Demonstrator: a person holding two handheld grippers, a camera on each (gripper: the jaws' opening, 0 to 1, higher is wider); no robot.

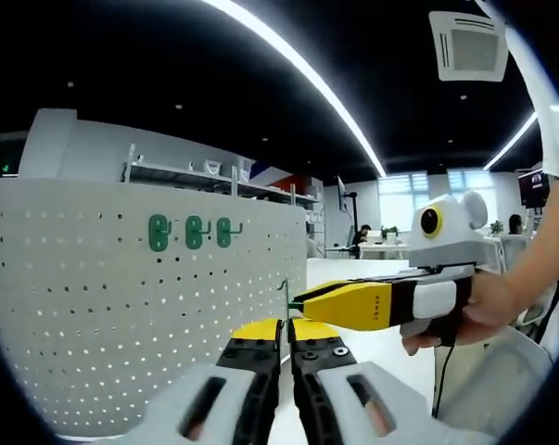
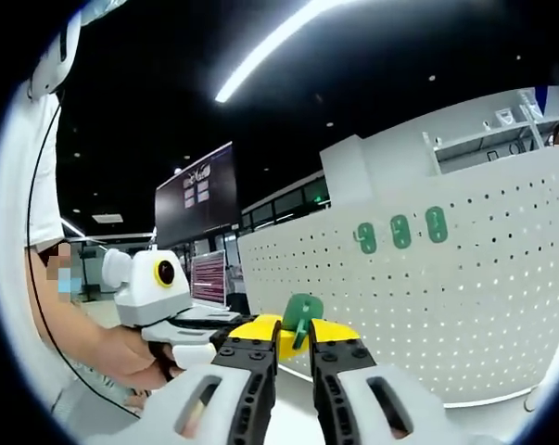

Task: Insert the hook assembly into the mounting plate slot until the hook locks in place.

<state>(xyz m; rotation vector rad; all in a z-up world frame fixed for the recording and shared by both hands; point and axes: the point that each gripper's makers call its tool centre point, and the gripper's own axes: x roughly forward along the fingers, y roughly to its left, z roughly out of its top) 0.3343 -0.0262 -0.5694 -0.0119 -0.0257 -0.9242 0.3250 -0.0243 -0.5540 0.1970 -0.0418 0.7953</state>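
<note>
Right gripper view: green oval-backed hook [image 2: 302, 315]

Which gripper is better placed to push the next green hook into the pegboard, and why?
Right. The right gripper grips the green hook between its fingers, facing the white pegboard. The left gripper is shut, apparently on the same hook's thin edge.

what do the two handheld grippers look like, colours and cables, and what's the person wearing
Both grippers have yellow jaw tips on black links bolted to white bodies with slotted openings. Seen from the left gripper view, the right gripper has a white grip section and a black cable hanging below. The left gripper looks alike. The person wears a white short sleeve.
</note>
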